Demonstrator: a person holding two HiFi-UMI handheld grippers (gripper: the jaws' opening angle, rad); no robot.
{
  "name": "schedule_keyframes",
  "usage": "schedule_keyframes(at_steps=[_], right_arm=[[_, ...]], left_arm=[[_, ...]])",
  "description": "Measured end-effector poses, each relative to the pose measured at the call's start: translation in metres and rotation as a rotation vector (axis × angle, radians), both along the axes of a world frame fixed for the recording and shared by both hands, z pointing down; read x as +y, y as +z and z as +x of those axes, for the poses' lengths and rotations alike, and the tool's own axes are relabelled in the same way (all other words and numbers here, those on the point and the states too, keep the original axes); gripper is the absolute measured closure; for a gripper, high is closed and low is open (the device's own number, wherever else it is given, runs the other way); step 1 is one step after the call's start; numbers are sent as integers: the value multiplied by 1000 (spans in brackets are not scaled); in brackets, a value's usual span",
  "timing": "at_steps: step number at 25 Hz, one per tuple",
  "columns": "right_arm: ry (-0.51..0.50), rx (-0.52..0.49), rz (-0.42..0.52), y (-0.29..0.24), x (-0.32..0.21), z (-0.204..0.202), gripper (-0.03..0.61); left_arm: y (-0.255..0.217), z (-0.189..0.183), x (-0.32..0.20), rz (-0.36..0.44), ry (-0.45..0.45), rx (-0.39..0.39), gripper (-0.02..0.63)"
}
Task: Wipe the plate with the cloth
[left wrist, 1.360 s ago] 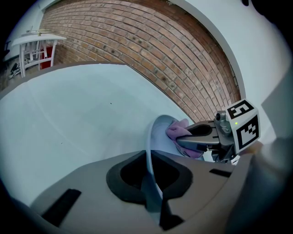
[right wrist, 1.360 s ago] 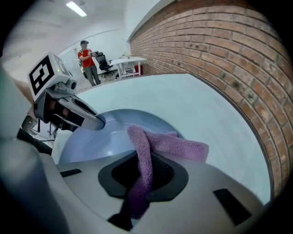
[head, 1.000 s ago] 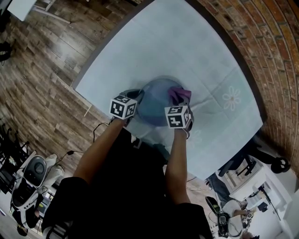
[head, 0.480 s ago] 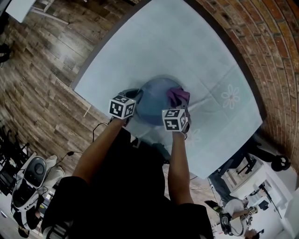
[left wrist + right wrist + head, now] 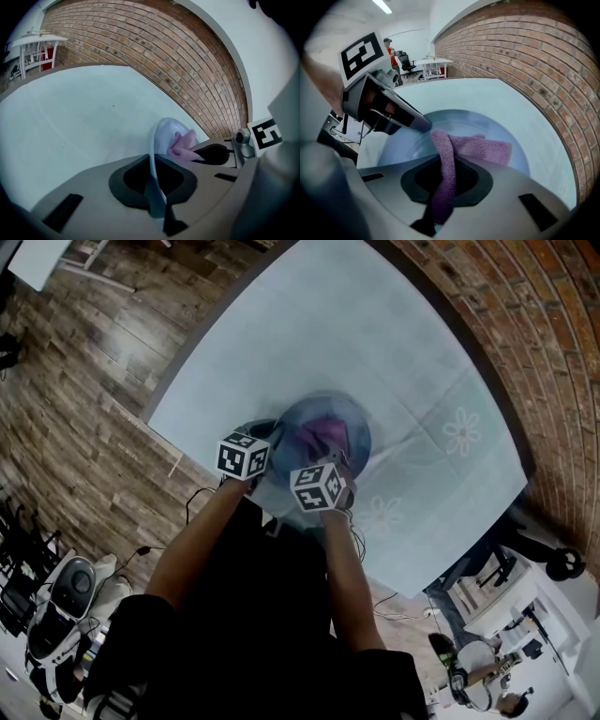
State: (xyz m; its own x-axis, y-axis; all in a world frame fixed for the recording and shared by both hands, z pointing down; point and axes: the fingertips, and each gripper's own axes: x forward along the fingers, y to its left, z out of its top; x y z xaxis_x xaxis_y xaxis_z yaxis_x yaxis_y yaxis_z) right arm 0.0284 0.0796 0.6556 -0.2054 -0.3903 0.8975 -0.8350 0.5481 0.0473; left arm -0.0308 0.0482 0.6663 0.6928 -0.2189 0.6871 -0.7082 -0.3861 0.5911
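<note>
A pale blue plate [image 5: 298,448] lies on the light blue tablecloth near the table's front edge. My left gripper [image 5: 157,206] is shut on the plate's rim [image 5: 153,159], which runs edge-on between its jaws. A purple cloth [image 5: 461,150] is spread on the plate's [image 5: 506,136] inner face. My right gripper [image 5: 438,213] is shut on a fold of that cloth and presses it onto the plate. In the head view the cloth [image 5: 322,433] sits at the plate's middle, just beyond the right gripper [image 5: 330,465]; the left gripper [image 5: 265,460] holds the plate's near-left rim.
The tablecloth [image 5: 375,343] carries a flower print [image 5: 461,432] to the right of the plate. A brick wall [image 5: 154,56] stands behind the table. Wooden floor [image 5: 84,390] lies at the left. A person [image 5: 392,51] and office furniture are far off.
My right gripper has swept left and nearer with the purple cloth, from the plate's right rim to its middle. The left gripper and plate have stayed put.
</note>
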Motion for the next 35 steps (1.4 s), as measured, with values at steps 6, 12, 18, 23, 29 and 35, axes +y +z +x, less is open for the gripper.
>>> schedule_keyframes(at_steps=[6,12,18,23,29,35], right_arm=[[-25,-43,-11,1,10,-16,515],[-35,-87,-21,-1,17,-29,515],[-45,-136,-38,0,22,-35,515],[-84,-157,-57,-1,34,-46,515],[-167,-169,-93,0,51,-57,515],[-200,-218,-159,0,66,-58,515]], left_arm=[[1,5,4,3,0,-1,568],[0,7,4,7,-2,-4,568],[2,6,3,9,-5,-8,568],[1,5,4,9,-6,-8,568],[1,5,4,4,-6,-6,568],[1,6,4,1,-5,-3,568]])
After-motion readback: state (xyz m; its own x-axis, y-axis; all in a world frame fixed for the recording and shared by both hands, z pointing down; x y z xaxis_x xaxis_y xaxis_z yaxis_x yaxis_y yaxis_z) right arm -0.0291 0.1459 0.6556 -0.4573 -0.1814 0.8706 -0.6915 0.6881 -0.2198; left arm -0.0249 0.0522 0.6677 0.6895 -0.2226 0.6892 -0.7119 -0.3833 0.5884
